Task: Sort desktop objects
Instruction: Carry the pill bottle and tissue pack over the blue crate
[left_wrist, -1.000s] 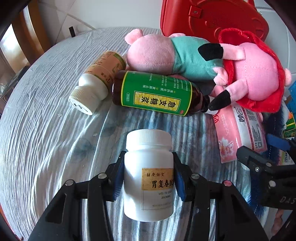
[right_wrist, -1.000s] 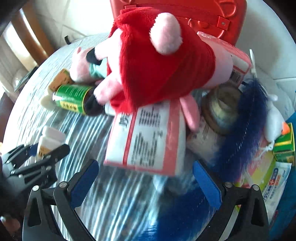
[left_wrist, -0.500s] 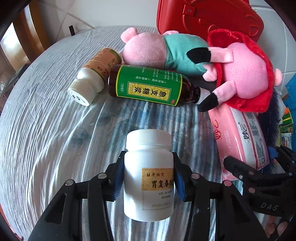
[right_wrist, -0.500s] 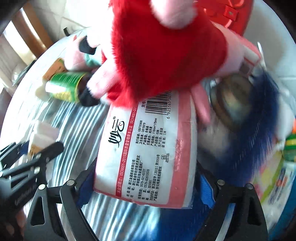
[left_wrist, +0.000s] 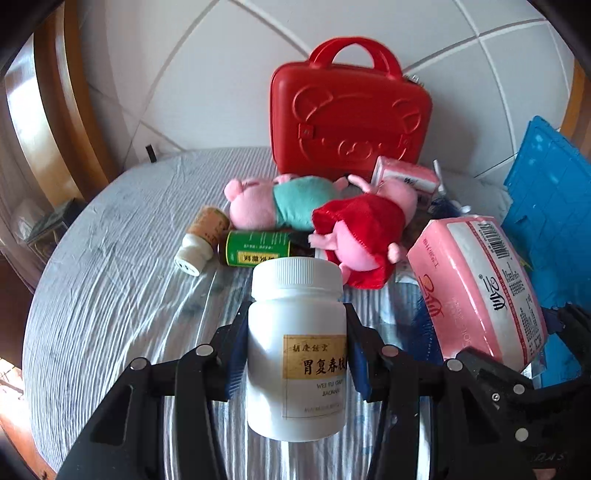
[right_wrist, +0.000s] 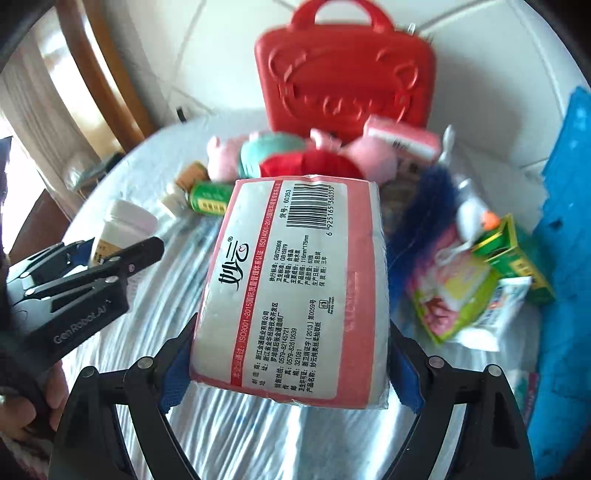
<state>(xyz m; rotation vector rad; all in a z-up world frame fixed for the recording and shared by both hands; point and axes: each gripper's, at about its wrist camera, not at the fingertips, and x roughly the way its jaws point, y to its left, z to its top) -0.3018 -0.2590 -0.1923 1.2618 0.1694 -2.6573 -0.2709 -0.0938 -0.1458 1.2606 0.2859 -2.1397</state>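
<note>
Both loads have risen off the striped desk (left_wrist: 110, 280), short of the red case (left_wrist: 351, 122). My left claw (left_wrist: 295, 354) clamps the white pill bottle (left_wrist: 295, 350); my right claw (right_wrist: 291, 365), closing, squeezes the pink tissue pack (right_wrist: 295, 288), which I fear may slip.

Bright daylight glares off the striped cloth (left_wrist: 110, 295); fisheye bends dark edges; right-wrist background blurred

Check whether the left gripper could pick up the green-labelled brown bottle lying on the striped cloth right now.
Probably not: the left gripper has its jaws shut on a white plastic pill bottle, so nothing else fits. The green-labelled brown bottle itself lies mostly uncovered.
</note>
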